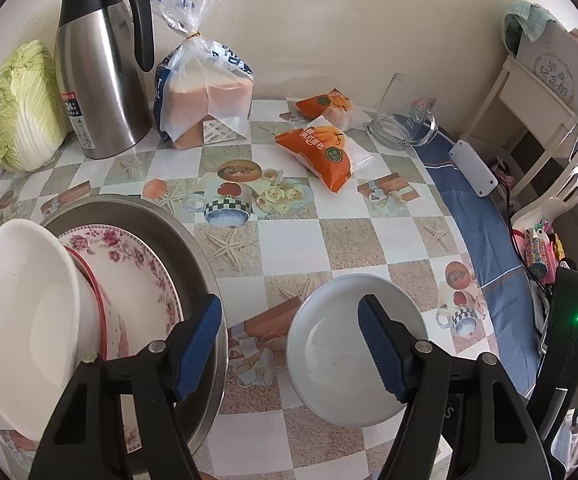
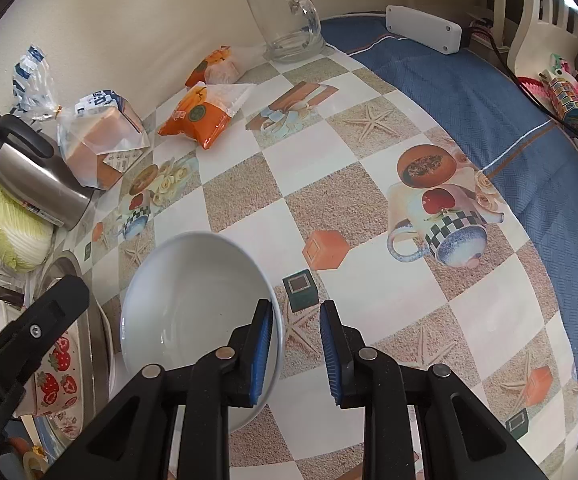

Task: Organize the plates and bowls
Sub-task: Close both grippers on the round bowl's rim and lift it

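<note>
A small white dish (image 1: 341,364) (image 2: 193,300) sits on the checked tablecloth. My right gripper (image 2: 296,306) hangs over its right rim, left finger inside the dish and the rim against that pad. The right pad stands apart over the cloth, so the jaws are open. My left gripper (image 1: 291,312) is open too: one finger is above the dish, the other above the rim of a metal basin (image 1: 205,248). The basin holds a floral plate (image 1: 137,264), a tilted white bowl (image 1: 21,312) and a strawberry-patterned bowl (image 2: 55,376).
Along the wall stand a steel jug (image 1: 97,80), a cabbage (image 1: 25,108), bagged bread (image 1: 205,96), two orange snack packs (image 1: 321,152) and a glass mug (image 1: 405,112). A white box (image 1: 473,168) lies on the blue cloth (image 1: 477,232) at the table's right edge.
</note>
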`<state>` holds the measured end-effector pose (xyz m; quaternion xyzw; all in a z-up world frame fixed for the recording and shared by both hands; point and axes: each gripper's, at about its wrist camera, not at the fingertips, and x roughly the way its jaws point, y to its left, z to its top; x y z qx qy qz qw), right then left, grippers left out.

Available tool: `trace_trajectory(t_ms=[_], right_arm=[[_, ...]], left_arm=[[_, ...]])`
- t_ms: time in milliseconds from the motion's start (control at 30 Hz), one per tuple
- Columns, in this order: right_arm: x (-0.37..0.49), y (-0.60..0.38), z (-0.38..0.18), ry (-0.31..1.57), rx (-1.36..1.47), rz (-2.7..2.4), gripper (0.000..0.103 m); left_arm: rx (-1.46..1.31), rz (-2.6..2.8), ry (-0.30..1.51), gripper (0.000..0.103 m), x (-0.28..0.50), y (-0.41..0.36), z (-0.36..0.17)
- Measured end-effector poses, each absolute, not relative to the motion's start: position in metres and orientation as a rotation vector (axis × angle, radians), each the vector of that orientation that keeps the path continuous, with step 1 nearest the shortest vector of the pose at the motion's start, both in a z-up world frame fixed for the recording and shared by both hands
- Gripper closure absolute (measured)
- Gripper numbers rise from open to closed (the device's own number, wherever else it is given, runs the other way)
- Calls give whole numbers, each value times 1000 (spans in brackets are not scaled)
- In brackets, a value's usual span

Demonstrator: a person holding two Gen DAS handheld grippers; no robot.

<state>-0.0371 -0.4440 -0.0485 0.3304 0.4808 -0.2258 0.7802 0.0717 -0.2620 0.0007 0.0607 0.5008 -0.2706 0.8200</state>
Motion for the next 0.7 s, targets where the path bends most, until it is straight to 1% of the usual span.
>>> trace_trajectory(t_ms=[33,67,100,167,300,500,533,567,600,700], right_arm=[[-37,-444,-49,1039,716,-487,77],[-37,-444,-49,1039,718,-487,77],[-37,-444,-49,1040,719,-486,77],[-37,-444,-50,1039,722,-485,77],[-37,-445,-50,1039,725,-485,77],[-39,-448,-50,1032,735,-492,77],[-40,-448,-50,1030,738,-492,77],[-40,-448,-51,1029,741,-492,77],[-40,-448,-51,1029,742,-493,77],[-39,-448,-51,1032,742,-492,77]], left_arm=[[126,-580,1075,41,72,-263,-2],[125,-581,1083,50,72,-263,-4],[127,-580,1091,52,72,-263,-6],[131,-577,1106,52,73,-264,-12],[138,-577,1129,57,73,-266,-21],[157,-575,1161,58,73,-271,-36],[160,-574,1167,59,73,-272,-38],[163,-574,1172,64,73,-272,-41],[165,-576,1175,67,72,-273,-43],[170,-584,1182,70,71,-277,-48]])
